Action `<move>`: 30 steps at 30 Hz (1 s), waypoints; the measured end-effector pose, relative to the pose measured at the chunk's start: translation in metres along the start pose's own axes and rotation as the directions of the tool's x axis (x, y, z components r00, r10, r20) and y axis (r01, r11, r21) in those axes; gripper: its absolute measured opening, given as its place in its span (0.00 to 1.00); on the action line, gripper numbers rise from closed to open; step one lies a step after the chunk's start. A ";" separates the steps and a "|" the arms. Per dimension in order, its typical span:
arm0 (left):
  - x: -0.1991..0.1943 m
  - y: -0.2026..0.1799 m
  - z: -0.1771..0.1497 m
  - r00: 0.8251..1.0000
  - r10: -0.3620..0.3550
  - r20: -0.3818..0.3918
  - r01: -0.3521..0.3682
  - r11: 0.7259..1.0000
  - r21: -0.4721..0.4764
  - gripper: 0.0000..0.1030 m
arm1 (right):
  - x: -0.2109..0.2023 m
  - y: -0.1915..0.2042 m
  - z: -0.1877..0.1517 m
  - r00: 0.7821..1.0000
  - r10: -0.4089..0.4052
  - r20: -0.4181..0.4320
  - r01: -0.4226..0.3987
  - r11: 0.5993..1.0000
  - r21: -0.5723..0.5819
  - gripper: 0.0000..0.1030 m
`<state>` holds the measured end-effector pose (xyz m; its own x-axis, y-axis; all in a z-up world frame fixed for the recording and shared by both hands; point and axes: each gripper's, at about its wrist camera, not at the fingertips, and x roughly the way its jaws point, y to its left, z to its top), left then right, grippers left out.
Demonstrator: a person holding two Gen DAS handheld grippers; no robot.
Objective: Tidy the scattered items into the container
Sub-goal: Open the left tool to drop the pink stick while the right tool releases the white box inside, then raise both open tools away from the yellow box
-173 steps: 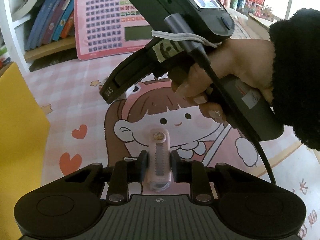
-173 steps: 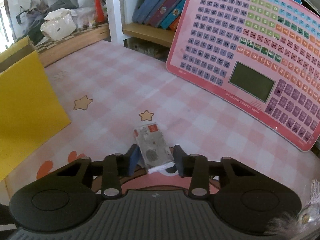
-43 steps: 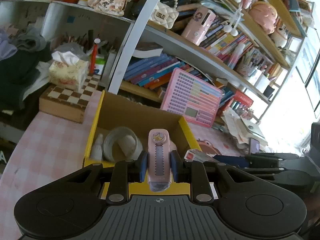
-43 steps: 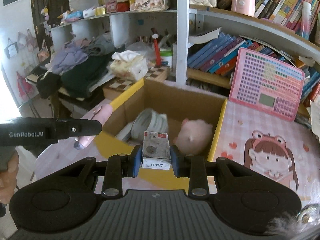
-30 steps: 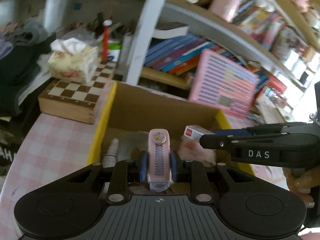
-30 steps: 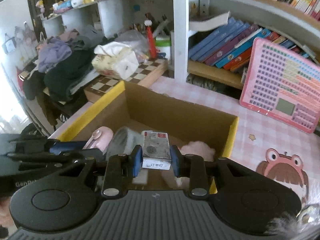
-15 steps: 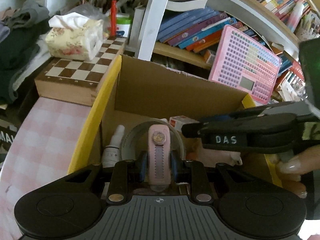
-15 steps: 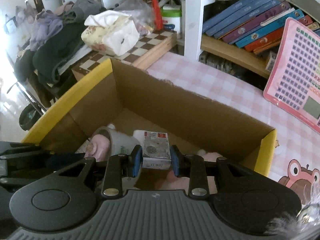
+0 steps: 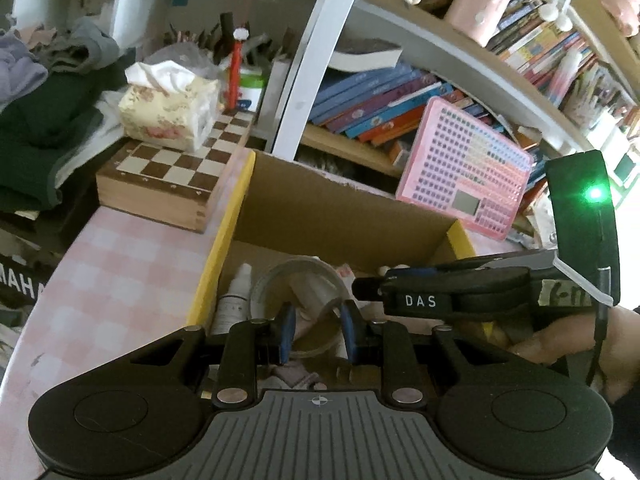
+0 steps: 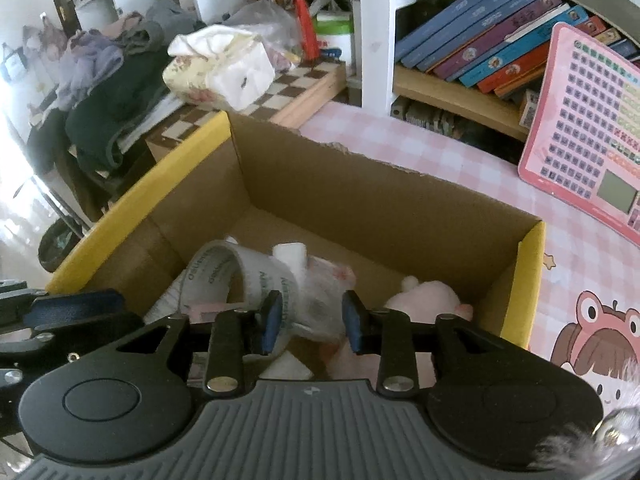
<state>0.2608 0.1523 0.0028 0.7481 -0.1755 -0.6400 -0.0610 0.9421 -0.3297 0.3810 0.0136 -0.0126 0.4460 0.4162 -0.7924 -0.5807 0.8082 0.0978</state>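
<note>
The yellow-rimmed cardboard box [image 9: 224, 236] [image 10: 532, 264] lies below both grippers. In it are a tape roll [image 9: 296, 276] [image 10: 224, 268], a white dropper bottle [image 9: 236, 296] and a pink plush [image 10: 428, 300]. My left gripper [image 9: 318, 332] hangs over the tape roll. The pink stapler [image 9: 306, 300] is a blur slipping down between its pads, which no longer press on it. My right gripper [image 10: 312, 322] has its jaws opening. The staple box [image 10: 316, 308] is a blurred grey-white shape dropping between them, loose. The right gripper's black body [image 9: 440, 296] crosses the left wrist view.
A wooden chessboard case [image 9: 168, 176] with a tissue pack [image 9: 168, 116] stands left of the box. A pink learning tablet [image 9: 464, 184] [image 10: 592, 136] leans on the bookshelf behind. The pink checked mat [image 9: 120, 264] shows beside the box. A hand [image 9: 560, 340] holds the right gripper.
Half a second ago the stapler and the staple box sat sharp between the pads. Now both blur downward out of the grips. The right gripper has sunk closer to the box.
</note>
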 end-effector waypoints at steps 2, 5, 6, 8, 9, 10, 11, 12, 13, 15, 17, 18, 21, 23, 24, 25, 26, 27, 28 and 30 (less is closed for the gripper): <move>-0.008 0.000 -0.002 1.000 -0.006 0.007 0.006 1.000 0.014 0.24 | -0.008 0.003 -0.001 1.000 -0.008 0.018 0.007 1.000 0.003 0.35; -0.021 -0.002 -0.006 1.000 -0.019 0.020 0.019 0.999 0.036 0.24 | -0.023 0.009 -0.005 0.999 -0.018 0.047 0.018 1.000 0.005 0.36; -0.026 -0.002 -0.008 0.999 -0.025 0.024 0.024 0.999 0.044 0.25 | -0.028 0.011 -0.007 0.998 -0.019 0.057 0.019 1.000 0.007 0.37; -0.035 -0.002 -0.011 0.999 -0.036 0.031 0.035 0.998 0.056 0.25 | -0.041 0.017 -0.012 0.997 -0.019 0.075 0.019 1.000 0.009 0.37; -0.040 -0.001 -0.013 0.999 -0.042 0.035 0.039 0.997 0.060 0.25 | -0.047 0.020 -0.015 0.996 -0.018 0.085 0.017 1.000 0.009 0.37; -0.045 -0.001 -0.015 0.998 -0.046 0.038 0.043 0.997 0.065 0.25 | -0.054 0.023 -0.018 0.995 -0.016 0.095 0.015 1.000 0.010 0.37; -0.049 -0.001 -0.017 0.998 -0.049 0.041 0.047 0.997 0.067 0.25 | -0.061 0.026 -0.022 0.994 -0.014 0.105 0.013 1.000 0.011 0.38; -0.054 -0.001 -0.019 0.998 -0.053 0.044 0.050 0.996 0.070 0.25 | -0.068 0.029 -0.026 0.993 -0.013 0.116 0.012 1.000 0.012 0.38; -0.057 -0.001 -0.021 0.997 -0.056 0.045 0.053 0.996 0.072 0.25 | -0.075 0.033 -0.030 0.992 -0.013 0.126 0.011 1.000 0.015 0.38; -0.066 -0.001 -0.026 0.997 -0.065 0.046 0.061 0.995 0.081 0.25 | -0.088 0.038 -0.039 0.990 -0.011 0.144 0.008 1.000 0.025 0.39; -0.074 -0.001 -0.032 0.996 -0.072 0.046 0.067 0.993 0.093 0.25 | -0.101 0.042 -0.047 0.987 -0.014 0.163 0.008 0.999 0.040 0.39; -0.077 -0.001 -0.035 0.996 -0.076 0.045 0.071 0.993 0.099 0.25 | -0.108 0.043 -0.052 0.985 -0.017 0.174 0.009 0.999 0.048 0.39; -0.088 -0.003 -0.045 0.996 -0.085 0.037 0.080 0.990 0.115 0.25 | -0.126 0.048 -0.068 0.979 -0.026 0.200 0.012 0.997 0.072 0.39; -0.096 -0.005 -0.052 0.996 -0.082 0.033 0.077 0.989 0.129 0.25 | -0.137 0.051 -0.080 0.976 -0.038 0.214 0.021 0.996 0.084 0.39; -0.099 -0.006 -0.056 0.996 -0.079 0.032 0.074 0.988 0.136 0.26 | -0.142 0.053 -0.087 0.974 -0.046 0.220 0.027 0.996 0.087 0.39; -0.103 -0.007 -0.060 0.997 -0.075 0.031 0.070 0.987 0.143 0.29 | -0.147 0.054 -0.093 0.973 -0.056 0.224 0.036 0.995 0.089 0.39; -0.107 -0.008 -0.063 0.997 -0.071 0.031 0.066 0.987 0.149 0.32 | -0.151 0.056 -0.100 0.972 -0.066 0.227 0.047 0.995 0.090 0.39; -0.111 -0.009 -0.067 0.997 -0.066 0.033 0.060 0.986 0.157 0.33 | -0.155 0.059 -0.107 0.970 -0.077 0.231 0.058 0.994 0.088 0.39; -0.115 -0.010 -0.070 0.998 -0.060 0.035 0.054 0.985 0.166 0.35 | -0.159 0.062 -0.115 0.968 -0.089 0.233 0.071 0.994 0.085 0.39; -0.121 -0.013 -0.078 0.998 -0.052 0.035 0.045 0.981 0.186 0.38 | -0.164 0.067 -0.129 0.966 -0.108 0.234 0.091 0.992 0.081 0.39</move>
<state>0.1192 0.1392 0.0306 0.7728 -0.2145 -0.5972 0.0969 0.9700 -0.2230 0.1817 -0.0544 0.0461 0.6532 0.4123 -0.6351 -0.4802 0.8741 0.0737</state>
